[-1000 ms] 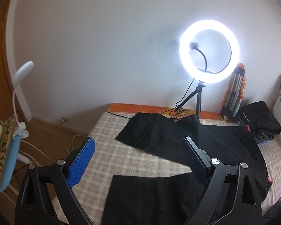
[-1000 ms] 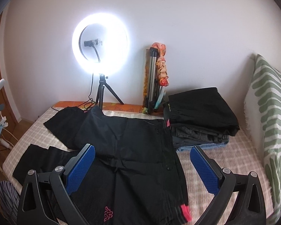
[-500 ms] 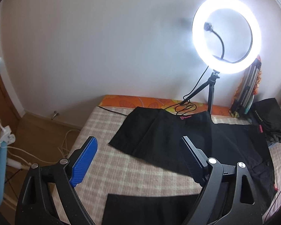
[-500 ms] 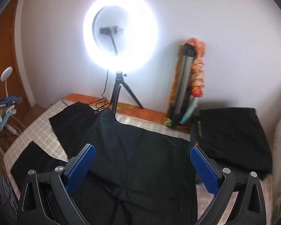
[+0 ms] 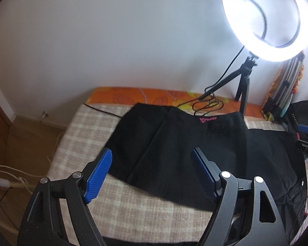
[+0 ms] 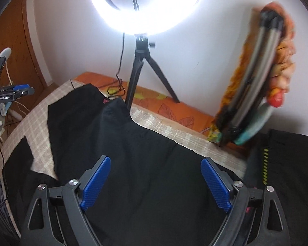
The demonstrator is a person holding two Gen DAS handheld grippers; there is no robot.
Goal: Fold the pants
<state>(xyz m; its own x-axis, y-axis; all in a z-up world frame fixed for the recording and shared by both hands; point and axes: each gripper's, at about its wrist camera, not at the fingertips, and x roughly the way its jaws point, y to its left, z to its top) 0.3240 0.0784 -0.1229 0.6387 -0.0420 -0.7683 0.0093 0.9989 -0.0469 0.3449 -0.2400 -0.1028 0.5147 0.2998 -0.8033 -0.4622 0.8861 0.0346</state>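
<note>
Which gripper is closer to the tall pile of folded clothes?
The right gripper. The pile of folded clothes sits just beside its right finger, while the left gripper hangs over the pants, the pile far off.

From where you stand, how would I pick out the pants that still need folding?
Find the glowing ring light on its small tripod at the far edge of the bed. Right in front of it lie the black pants, spread flat on the checked cover. Unlike the stacked dark clothes nearby, they show a tiny pink logo.
</note>
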